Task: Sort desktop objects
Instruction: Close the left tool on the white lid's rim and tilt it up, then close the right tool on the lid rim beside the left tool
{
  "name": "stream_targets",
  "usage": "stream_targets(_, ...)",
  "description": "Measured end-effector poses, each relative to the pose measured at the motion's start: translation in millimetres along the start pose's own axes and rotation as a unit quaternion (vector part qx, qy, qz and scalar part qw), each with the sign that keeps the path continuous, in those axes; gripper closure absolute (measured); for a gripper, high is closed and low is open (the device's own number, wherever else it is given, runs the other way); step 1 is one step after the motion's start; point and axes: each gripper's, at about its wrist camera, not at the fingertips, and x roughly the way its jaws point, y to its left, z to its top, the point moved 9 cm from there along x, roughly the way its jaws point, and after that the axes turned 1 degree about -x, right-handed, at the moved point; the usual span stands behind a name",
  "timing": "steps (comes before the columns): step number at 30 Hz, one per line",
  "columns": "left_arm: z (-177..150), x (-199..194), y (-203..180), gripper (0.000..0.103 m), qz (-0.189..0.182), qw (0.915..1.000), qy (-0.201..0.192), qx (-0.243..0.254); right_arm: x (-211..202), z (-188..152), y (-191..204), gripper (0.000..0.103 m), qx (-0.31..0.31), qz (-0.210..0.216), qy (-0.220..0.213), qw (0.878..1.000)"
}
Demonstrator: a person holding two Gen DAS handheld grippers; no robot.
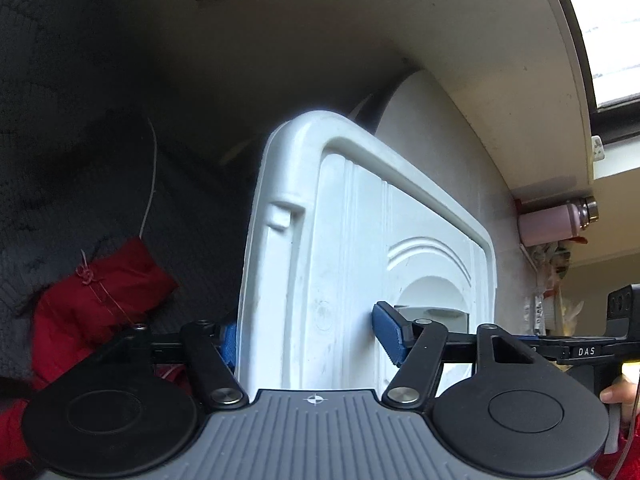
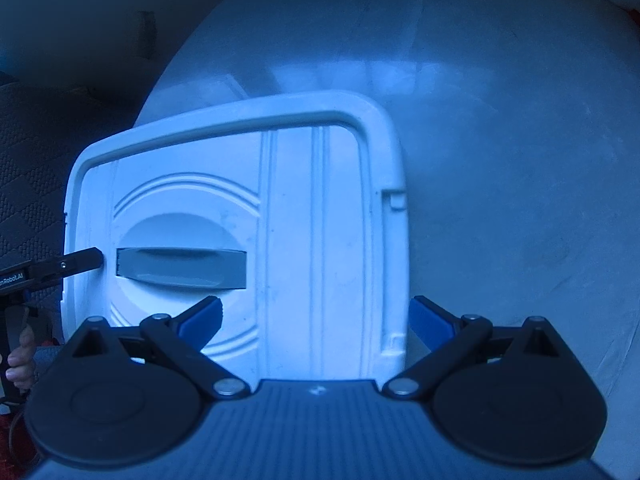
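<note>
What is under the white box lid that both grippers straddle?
The white lid with its grey handle covers whatever is beneath; no contents show. Only the round white table appears around it.

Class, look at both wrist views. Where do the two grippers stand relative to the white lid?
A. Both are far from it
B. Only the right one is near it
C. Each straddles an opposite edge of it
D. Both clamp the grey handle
C: the left gripper and right gripper each have open fingers either side of an edge of the white lid; the grey handle is untouched.
</note>
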Motion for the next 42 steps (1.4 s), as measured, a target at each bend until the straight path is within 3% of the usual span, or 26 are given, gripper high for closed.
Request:
stream_targets(5,0.8,6.4,6.3,0.041,-0.009,0.9999,-0.004,-0.012,6.1,10.3,6.6,0.002,-0.003,-0.002,-0.006,1.0)
stream_targets(10,4.2,-19.8,34.0,0.04,-0.012,0.9999,0.0,-0.008,8.6,13.5,3.5,0.002,0.005,-0.007,-0.008,1.0)
stream_targets(23,3.5,-39.5,39.0,0.041,0.024,0.9995,0.012,-0.017,11.6,6.4,11.2,0.002,-0.005,0.006,-0.006,1.0)
stream_targets(31,0.5,-31.2,63.1,0.037,-0.056,0.9976,0.009,-0.039,15.4,8.1,14.0,0.002,-0.023,-0.01,-0.007,1.0)
stream_targets(37,0.4,-30.9,66.2,0.037,-0.063,0.9976,0.006,-0.029,17.4,13.3,7.6,0.002,-0.013,-0.015,-0.011,1.0)
stream_targets(42,0.4,-35.2,72.1,0.036,-0.061,0.998,0.007,-0.018,22.4,20.4,7.3,0.002,0.013,0.014,-0.012,1.0)
